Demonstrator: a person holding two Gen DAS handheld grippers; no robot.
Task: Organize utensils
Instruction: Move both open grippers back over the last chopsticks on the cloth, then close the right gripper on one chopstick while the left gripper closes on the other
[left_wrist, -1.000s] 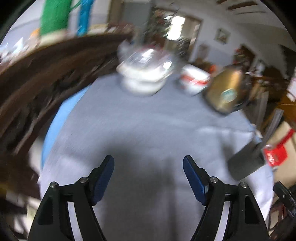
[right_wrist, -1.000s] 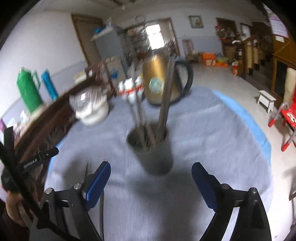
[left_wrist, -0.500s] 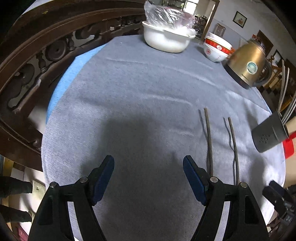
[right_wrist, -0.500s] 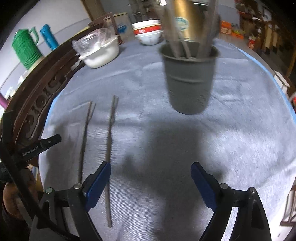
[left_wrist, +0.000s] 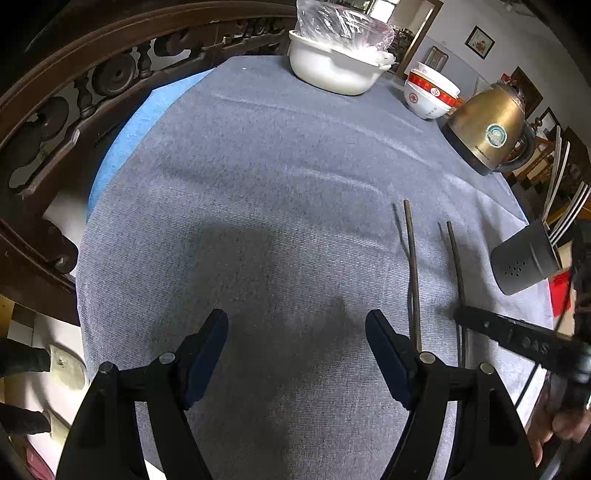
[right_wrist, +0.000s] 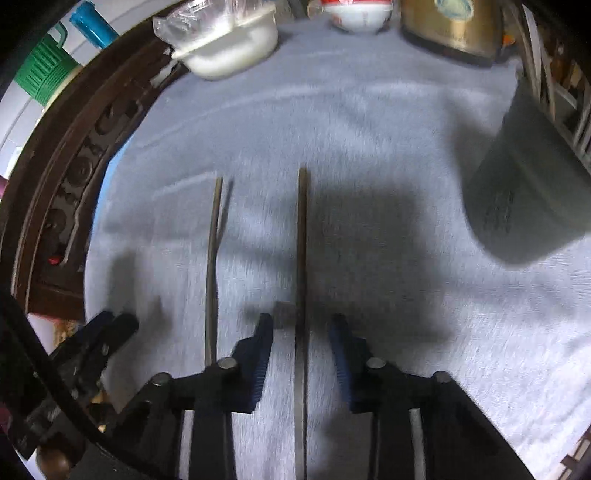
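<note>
Two dark chopsticks lie side by side on the grey cloth. In the right wrist view, one chopstick (right_wrist: 302, 258) runs between the fingers of my right gripper (right_wrist: 302, 325), which is partly closed around it with a gap on each side; the other chopstick (right_wrist: 212, 266) lies to its left. In the left wrist view the same chopsticks (left_wrist: 413, 269) (left_wrist: 457, 269) lie to the right of my left gripper (left_wrist: 295, 325), which is open and empty above bare cloth. A dark grey utensil holder (right_wrist: 532, 195) (left_wrist: 524, 258) holding forks stands at the right.
A white basin covered in plastic (left_wrist: 332, 62), stacked red-and-white bowls (left_wrist: 428, 92) and a gold kettle (left_wrist: 487, 129) stand along the table's far side. A carved dark wood chair back (left_wrist: 55, 122) curves round the left edge. Green and blue flasks (right_wrist: 44, 70) stand beyond it.
My right gripper has come down over the right-hand chopstick and its fingers have narrowed around it. The left gripper has shifted only slightly and stays open.
</note>
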